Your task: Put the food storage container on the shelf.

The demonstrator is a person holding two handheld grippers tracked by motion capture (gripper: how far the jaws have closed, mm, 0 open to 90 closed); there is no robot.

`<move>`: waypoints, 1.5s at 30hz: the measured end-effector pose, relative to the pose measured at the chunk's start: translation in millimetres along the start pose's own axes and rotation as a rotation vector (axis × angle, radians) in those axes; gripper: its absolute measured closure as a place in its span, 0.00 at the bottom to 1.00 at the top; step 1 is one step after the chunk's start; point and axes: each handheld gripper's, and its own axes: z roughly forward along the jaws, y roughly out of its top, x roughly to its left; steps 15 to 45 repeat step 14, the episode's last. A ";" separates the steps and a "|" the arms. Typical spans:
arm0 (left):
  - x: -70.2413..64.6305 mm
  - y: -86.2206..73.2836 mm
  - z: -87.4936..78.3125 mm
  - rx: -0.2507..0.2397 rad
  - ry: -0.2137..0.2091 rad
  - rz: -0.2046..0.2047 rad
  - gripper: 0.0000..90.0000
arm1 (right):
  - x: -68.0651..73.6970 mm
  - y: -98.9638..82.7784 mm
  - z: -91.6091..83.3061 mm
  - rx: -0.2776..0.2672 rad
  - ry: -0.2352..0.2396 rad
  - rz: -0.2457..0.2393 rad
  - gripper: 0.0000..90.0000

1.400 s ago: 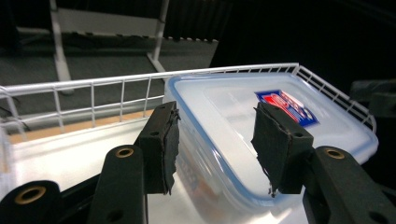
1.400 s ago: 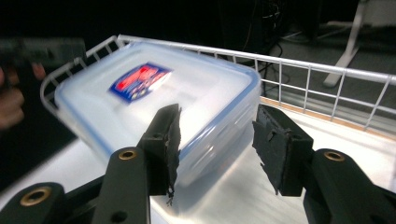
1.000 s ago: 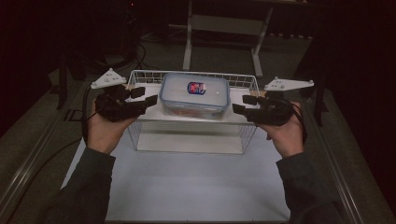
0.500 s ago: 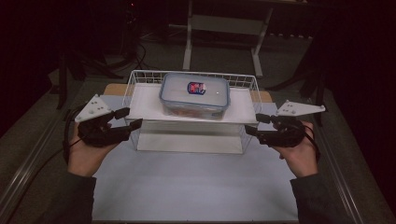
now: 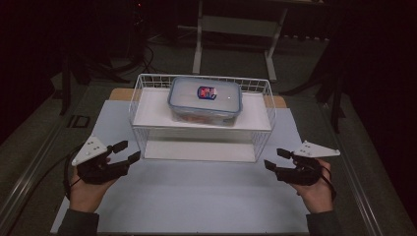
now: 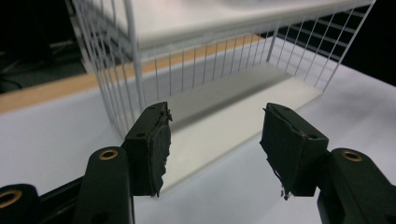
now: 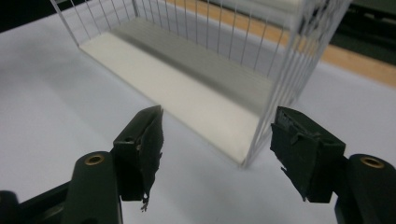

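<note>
White table (image 5: 196,206), dark room beyond.
Your left gripper (image 5: 126,151) sits spread and empty near the wire basket (image 5: 140,110); a lidded container (image 5: 205,101), contents hard to read, rests on its upper shelf; your right gripper (image 5: 275,159) gapes empty too.

A white wire basket (image 5: 201,118) stands on the white table (image 5: 196,196), a white shelf board (image 5: 147,110) inside it and a second white board (image 5: 196,151) on its floor. A clear lidded container (image 5: 205,100) with a red and blue label sits on the upper board. Behind the table stands a grey metal frame (image 5: 236,29) on the dark floor
</note>
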 end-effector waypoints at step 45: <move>15.7 -42.6 9.0 0.022 0.036 -0.066 0.45 | -11.4 -58.2 3.2 0.010 -0.032 0.091 0.35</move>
